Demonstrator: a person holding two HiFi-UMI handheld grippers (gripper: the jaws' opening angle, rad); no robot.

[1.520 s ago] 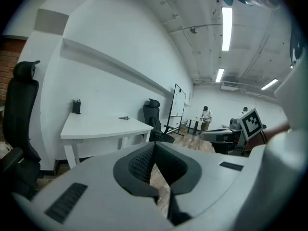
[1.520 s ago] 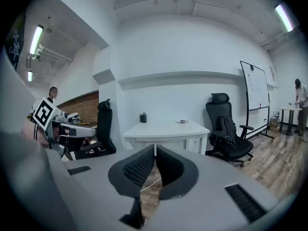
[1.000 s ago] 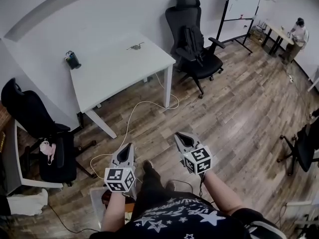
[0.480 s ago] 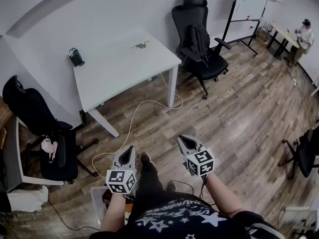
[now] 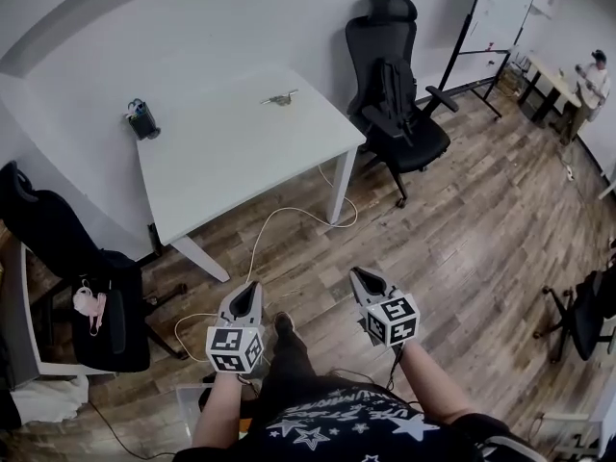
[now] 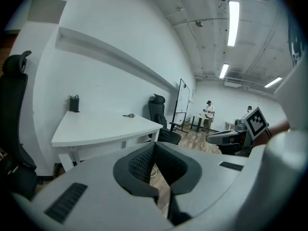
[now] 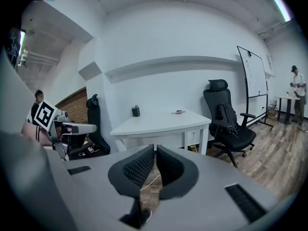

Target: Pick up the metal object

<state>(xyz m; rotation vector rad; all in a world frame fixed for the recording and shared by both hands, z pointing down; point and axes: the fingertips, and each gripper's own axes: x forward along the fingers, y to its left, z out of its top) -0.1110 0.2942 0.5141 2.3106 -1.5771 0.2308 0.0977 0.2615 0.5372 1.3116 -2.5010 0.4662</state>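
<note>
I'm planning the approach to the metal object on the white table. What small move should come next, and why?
Probably step toward the table: the metal object lies near its far edge, while the left gripper and right gripper hang low over the floor, apart from the table, jaws shut and empty.

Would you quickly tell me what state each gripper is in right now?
Left gripper: closed, holding nothing.
Right gripper: closed, holding nothing.
</note>
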